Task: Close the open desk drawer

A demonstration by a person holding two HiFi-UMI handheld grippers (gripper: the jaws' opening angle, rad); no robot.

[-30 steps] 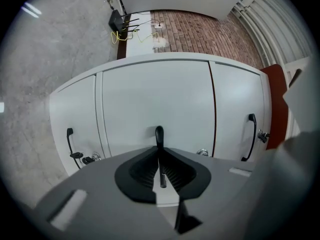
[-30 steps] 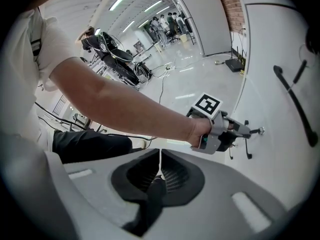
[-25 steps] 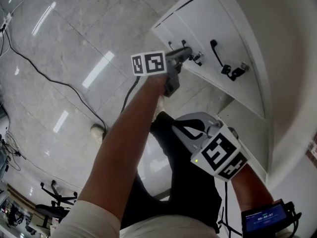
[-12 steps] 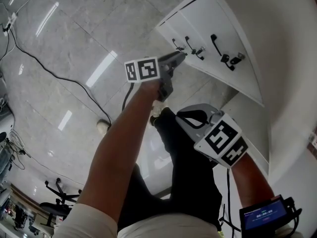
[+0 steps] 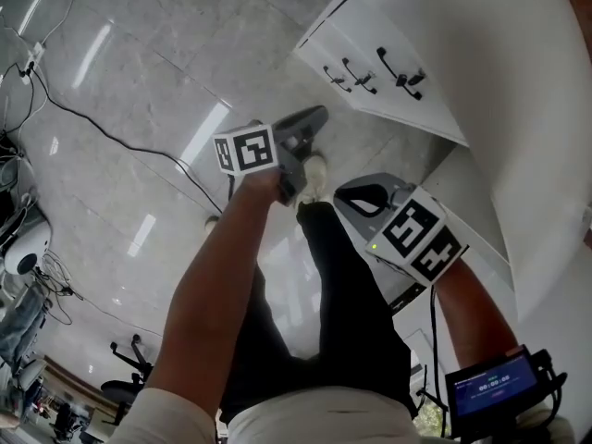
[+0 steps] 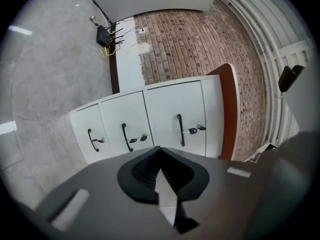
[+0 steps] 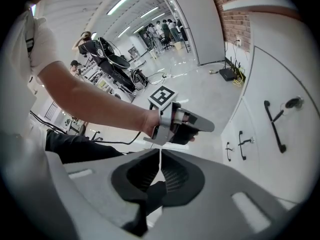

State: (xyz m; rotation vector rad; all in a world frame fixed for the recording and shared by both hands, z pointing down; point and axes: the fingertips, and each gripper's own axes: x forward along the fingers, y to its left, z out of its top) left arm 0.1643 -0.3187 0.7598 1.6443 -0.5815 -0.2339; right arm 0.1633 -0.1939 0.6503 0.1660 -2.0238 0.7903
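A white drawer cabinet (image 5: pixel 370 40) stands at the upper right of the head view, with three black handles (image 5: pixel 365 77) in a row. In the left gripper view its three drawer fronts (image 6: pixel 165 109) all look flush. My left gripper (image 5: pixel 319 114) hangs in the air short of the cabinet, touching nothing. Its jaws are closing and meet at the tips (image 6: pixel 160 151) with nothing between them. My right gripper (image 5: pixel 356 197) is held lower and nearer my body, pointing down, shut and empty (image 7: pixel 160 159). Its view shows the left gripper (image 7: pixel 187 124) and the drawer handles (image 7: pixel 272 119).
A white desk top (image 5: pixel 518 81) curves along the right above the cabinet. Black cables (image 5: pixel 111 137) trail over the grey tiled floor. My dark trousers (image 5: pixel 342 294) and a shoe (image 5: pixel 314 169) lie below the grippers. A brick wall (image 6: pixel 200 39) stands behind the cabinet.
The left gripper has drawn back from the drawer handles toward me and risen. Its jaws have come together. The cabinet now sits farther off. The right gripper has barely moved.
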